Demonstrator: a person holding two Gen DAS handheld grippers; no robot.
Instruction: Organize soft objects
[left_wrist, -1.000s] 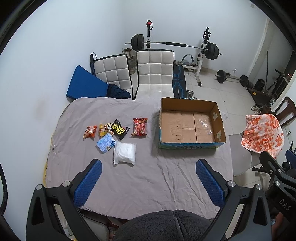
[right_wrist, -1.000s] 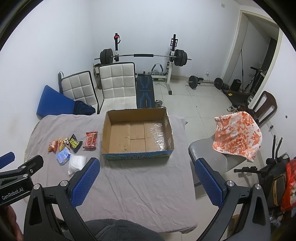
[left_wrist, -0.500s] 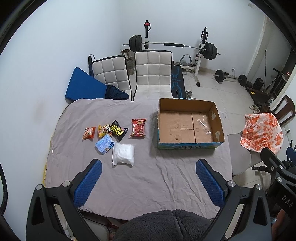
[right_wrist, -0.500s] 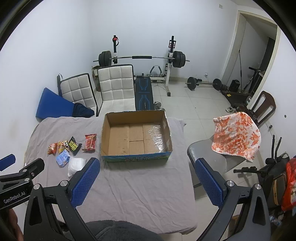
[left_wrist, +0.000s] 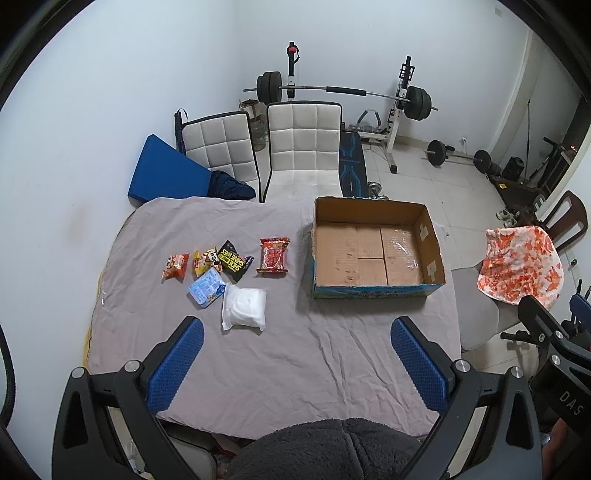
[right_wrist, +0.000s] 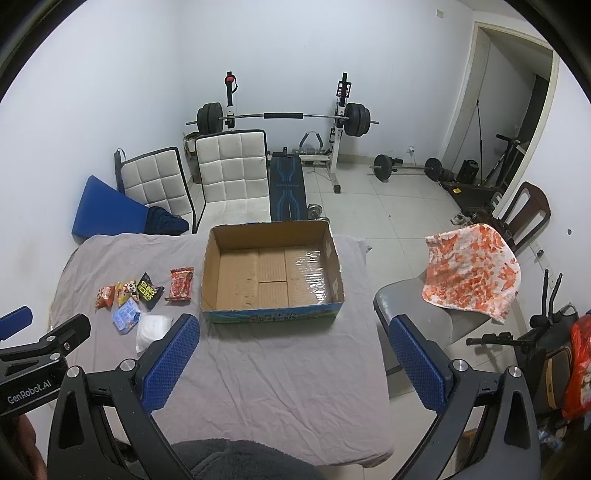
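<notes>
Approach step, judged: left gripper (left_wrist: 295, 363) best descends onto white pouch (left_wrist: 244, 308), pinching soft middle gently (slippery film likely), then carries it to cardboard box (left_wrist: 373, 291). Both grippers spread wide, holding nothing; right gripper (right_wrist: 295, 360) hovers before box. Pouch lies ahead-left of left fingers, apart; snack packets (left_wrist: 229, 258) just beyond, on grey cloth (left_wrist: 295, 350).

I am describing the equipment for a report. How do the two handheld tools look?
Both tools look alike. The left tool and right tool each have a black frame with silver screws and two fingers faced with blue dotted pads. White lettering on the left body reads "GenRobot.AI"; the right shows "DAS".
</notes>
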